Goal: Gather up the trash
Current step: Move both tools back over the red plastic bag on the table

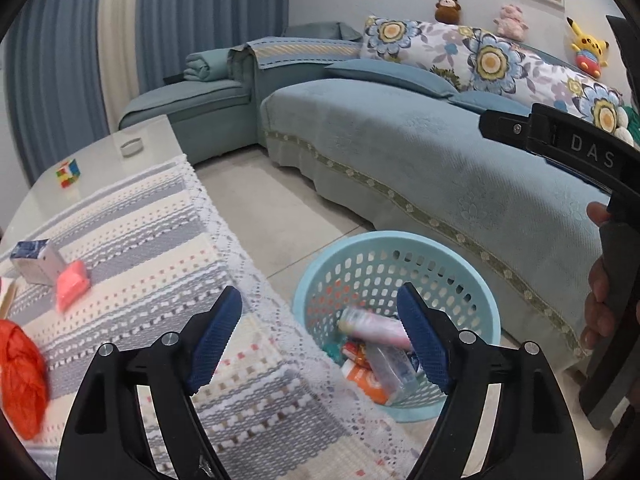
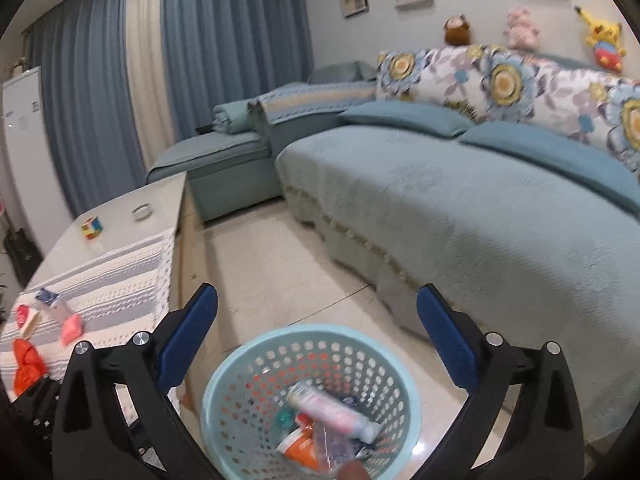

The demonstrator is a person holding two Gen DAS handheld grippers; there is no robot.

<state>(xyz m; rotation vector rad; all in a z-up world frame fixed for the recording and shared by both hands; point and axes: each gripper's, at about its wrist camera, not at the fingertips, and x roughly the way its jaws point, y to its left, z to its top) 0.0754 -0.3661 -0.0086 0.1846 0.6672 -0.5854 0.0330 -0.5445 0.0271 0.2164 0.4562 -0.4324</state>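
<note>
A light blue perforated basket (image 1: 472,280) stands on the floor between table and sofa; it holds a pink tube (image 1: 376,326), an orange packet (image 1: 362,378) and a clear wrapper. My left gripper (image 1: 320,340) is open and empty over the table's edge beside the basket. On the table lie a pink packet (image 1: 71,284), a small carton (image 1: 36,262) and a red crumpled bag (image 1: 20,372). My right gripper (image 2: 316,340) is open and empty above the basket (image 2: 232,376), where the pink tube (image 2: 332,410) lies. The right gripper's body (image 1: 580,152) shows at the right of the left view.
The table carries a striped woven cloth (image 1: 152,240), a colour cube (image 1: 68,172) and a small white ring (image 1: 132,147). A blue-green sofa (image 1: 420,152) with floral cushions runs along the right. Tiled floor (image 1: 280,208) lies between table and sofa. Curtains hang behind.
</note>
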